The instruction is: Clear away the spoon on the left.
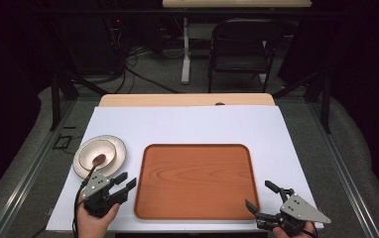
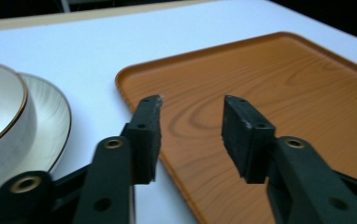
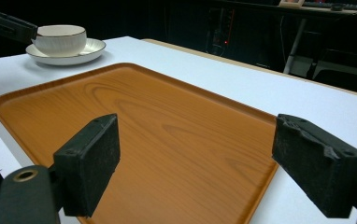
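Looking down from the high view, we see a big white table (image 1: 187, 124) first. It gives us a flat, bright place to work. On it lies a wide orange-brown tray (image 1: 195, 181) with a low rim. We think the rim is there so things set on the tray do not slide off. The tray has nothing on it.

Next comes a pale plate (image 1: 120, 150), just left of the tray's far corner. A bowl (image 1: 92, 153) with a thin gold edge sits on the plate, and something small and brown (image 1: 99, 159) lies in the bowl. We cannot tell what it is.

Last come our two tongs. We hold the left gripper (image 1: 123, 181) just in front of the plate, beside the tray's left edge. Its jaws point at the tray's rim. They stand partly apart, with nothing between them. The bowl is near this one, a little behind it and to the left, not touching.

We hold the right gripper (image 1: 262, 196) at the tray's near right corner. Its jaws stand wide apart and hold nothing. The bowl is well away from it, across the whole tray. We think both tongs wait at the tray's sides, ready to start.
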{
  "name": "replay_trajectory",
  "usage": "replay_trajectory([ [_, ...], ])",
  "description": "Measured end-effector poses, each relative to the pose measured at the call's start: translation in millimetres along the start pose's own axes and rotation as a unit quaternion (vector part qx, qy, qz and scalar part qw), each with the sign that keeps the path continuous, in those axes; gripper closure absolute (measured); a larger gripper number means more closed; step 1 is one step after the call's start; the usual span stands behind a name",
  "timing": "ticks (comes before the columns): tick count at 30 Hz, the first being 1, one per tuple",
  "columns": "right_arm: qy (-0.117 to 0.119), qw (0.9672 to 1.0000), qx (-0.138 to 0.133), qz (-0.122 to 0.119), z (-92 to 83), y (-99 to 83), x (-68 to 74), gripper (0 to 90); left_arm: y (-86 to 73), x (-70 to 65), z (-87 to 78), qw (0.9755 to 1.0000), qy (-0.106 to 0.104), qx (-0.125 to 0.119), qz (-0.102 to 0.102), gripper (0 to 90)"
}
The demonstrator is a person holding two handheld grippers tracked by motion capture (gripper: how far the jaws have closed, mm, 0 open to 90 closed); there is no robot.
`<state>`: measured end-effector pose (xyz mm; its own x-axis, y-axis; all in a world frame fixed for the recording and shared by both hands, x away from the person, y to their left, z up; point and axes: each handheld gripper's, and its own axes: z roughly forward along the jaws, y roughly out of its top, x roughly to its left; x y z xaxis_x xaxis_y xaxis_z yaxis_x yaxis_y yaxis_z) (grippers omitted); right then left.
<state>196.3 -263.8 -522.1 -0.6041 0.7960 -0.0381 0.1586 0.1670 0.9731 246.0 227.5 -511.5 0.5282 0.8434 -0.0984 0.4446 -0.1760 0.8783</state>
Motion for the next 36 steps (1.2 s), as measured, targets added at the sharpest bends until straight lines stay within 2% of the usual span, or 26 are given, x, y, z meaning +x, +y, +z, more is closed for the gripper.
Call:
replay_trajectory([
  [3,0.0,1.0,0.0,0.001,0.5,0.0,0.3,14.9,0.4,0.1,-0.7,1.0,0.006,0.004,-0.003,64.9],
  [7,0.002,1.0,0.0,0.0,0.7,-0.1,-0.2,14.9,1.2,-0.4,-2.6,0.9996,0.024,0.015,-0.007,70.8],
  [10,0.003,1.0,0.001,0.0,1.1,-0.3,-0.3,15.0,1.7,-0.3,-3.8,0.9993,0.028,0.021,-0.017,75.4],
  [15,0.002,1.0,0.002,0.0,0.9,-0.6,-0.5,15.0,2.4,0.0,-4.0,0.9986,0.042,0.026,-0.02,82.4],
  [20,0.001,1.0,0.002,0.002,1.0,-0.6,-0.4,15.2,3.4,1.5,-7.9,0.9968,0.07,0.031,-0.022,88.5],
  [27,0.0,1.0,0.004,0.002,1.4,-0.9,-0.7,15.2,5.7,7.7,-14.3,0.9948,0.09,0.03,-0.037,89.7],
  [30,0.0,1.0,0.004,0.001,0.9,-1.0,-1.6,15.2,6.4,13.9,-19.7,0.9927,0.106,0.03,-0.05,89.8],
  [36,0.0,1.0,0.001,0.003,-0.1,-0.4,-1.4,15.4,4.9,21.9,-25.4,0.9906,0.117,0.036,-0.06,89.7],
])
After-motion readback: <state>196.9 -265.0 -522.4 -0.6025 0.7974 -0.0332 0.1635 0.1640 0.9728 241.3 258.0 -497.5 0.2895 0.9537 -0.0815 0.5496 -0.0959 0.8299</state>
